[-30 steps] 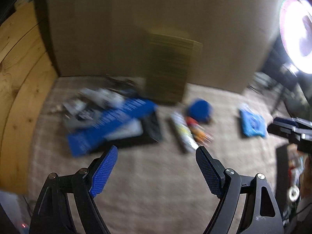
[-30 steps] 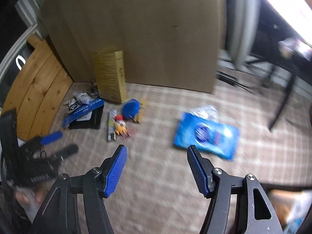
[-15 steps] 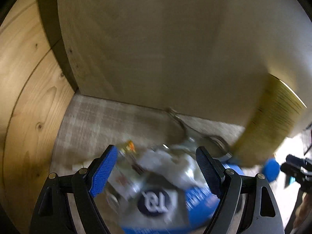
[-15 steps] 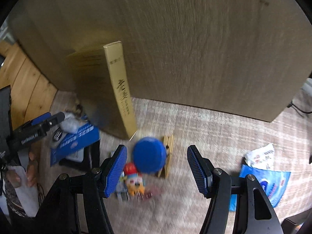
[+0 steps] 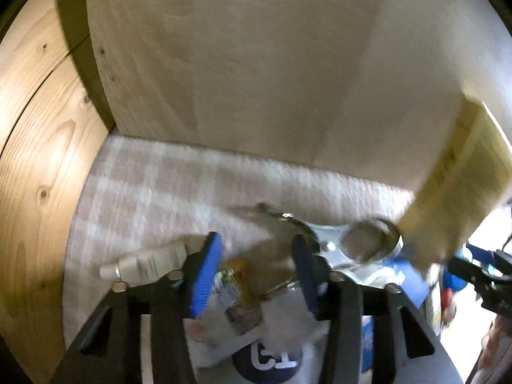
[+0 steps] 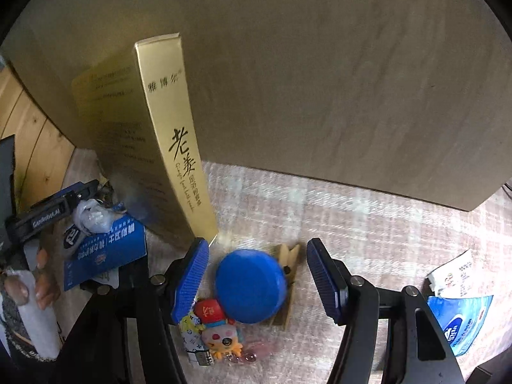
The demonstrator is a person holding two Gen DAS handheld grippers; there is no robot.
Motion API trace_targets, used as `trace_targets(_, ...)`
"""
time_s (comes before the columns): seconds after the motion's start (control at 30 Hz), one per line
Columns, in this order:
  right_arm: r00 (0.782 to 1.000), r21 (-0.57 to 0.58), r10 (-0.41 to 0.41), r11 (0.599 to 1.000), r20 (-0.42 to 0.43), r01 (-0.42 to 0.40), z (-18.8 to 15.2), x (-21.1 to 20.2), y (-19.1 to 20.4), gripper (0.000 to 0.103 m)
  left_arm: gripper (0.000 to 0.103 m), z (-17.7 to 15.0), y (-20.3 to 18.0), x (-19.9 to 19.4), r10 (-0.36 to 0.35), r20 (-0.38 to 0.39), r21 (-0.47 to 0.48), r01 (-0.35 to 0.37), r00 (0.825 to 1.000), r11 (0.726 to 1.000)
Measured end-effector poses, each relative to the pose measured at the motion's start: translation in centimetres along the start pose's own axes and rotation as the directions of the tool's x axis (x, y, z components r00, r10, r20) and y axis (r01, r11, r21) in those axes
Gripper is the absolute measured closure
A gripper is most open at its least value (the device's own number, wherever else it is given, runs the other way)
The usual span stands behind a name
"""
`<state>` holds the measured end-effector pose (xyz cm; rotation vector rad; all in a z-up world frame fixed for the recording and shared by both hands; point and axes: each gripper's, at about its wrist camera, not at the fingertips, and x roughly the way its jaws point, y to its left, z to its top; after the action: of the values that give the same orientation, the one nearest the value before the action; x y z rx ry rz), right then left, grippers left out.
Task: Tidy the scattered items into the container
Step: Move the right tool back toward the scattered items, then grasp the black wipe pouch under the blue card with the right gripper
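Observation:
My right gripper (image 6: 256,275) is open, its jaws either side of a round blue lid (image 6: 251,286) that lies on a wooden clothespin (image 6: 288,275); a small cartoon toy (image 6: 220,336) lies just below. A tall gold box (image 6: 153,147) stands to the left. My left gripper (image 5: 256,268) is open, low over a pile with an amber bottle (image 5: 235,275), a crumpled plastic bag (image 5: 243,329) and metal scissors (image 5: 336,240). A white tube (image 5: 144,264) lies to its left. In the right wrist view the left gripper (image 6: 48,211) shows at the left edge.
A big cardboard box wall (image 6: 320,80) stands close behind everything. A wooden panel (image 5: 38,160) closes the left side. A blue carton (image 6: 105,249) lies by the gold box. A blue wipes pack (image 6: 460,320) and a white sachet (image 6: 451,275) lie on the checked carpet at right.
Both grippers have moved forward and down toward the items. The left gripper's jaws have narrowed over the pile. The right gripper now brackets the blue lid.

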<state>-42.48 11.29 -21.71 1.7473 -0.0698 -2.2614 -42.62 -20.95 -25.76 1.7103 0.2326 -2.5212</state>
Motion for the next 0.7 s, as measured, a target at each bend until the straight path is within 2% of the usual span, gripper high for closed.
trace_targets(0.17,0.999,-0.117,-0.034,0.993,0.005,0.034,-2.0,-0.3,1.6,0.045,0.069,-3.3,-2.7,-0.9,0.008,-0.002,0.067,-0.008,1.0,0.998)
trace_targets(0.23,0.999,-0.167,-0.046,0.985,0.003,0.046,-3.0,-0.5,1.9,0.049,0.077,-4.9,-3.6,-1.5,-0.021,-0.013,0.061,0.022,1.0,0.998)
trace_targets(0.33,0.999,-0.216,-0.049,0.975,-0.002,0.047,-5.0,-1.3,2.0,0.053,0.079,-7.6,-5.4,-2.4,-0.032,-0.015,0.081,0.033,0.999,0.996)
trace_targets(0.57,0.998,-0.24,-0.053,0.97,-0.022,0.047,-11.2,-3.8,-0.6,0.056,0.081,-15.7,-11.0,-5.0,-0.047,-0.024,0.159,0.05,0.999,0.986)
trace_targets(0.7,0.998,-0.23,-0.051,0.972,-0.03,0.042,-14.5,-5.5,-2.4,0.057,0.082,-19.8,-13.6,-6.0,-0.094,-0.029,0.133,0.097,0.995,0.986)
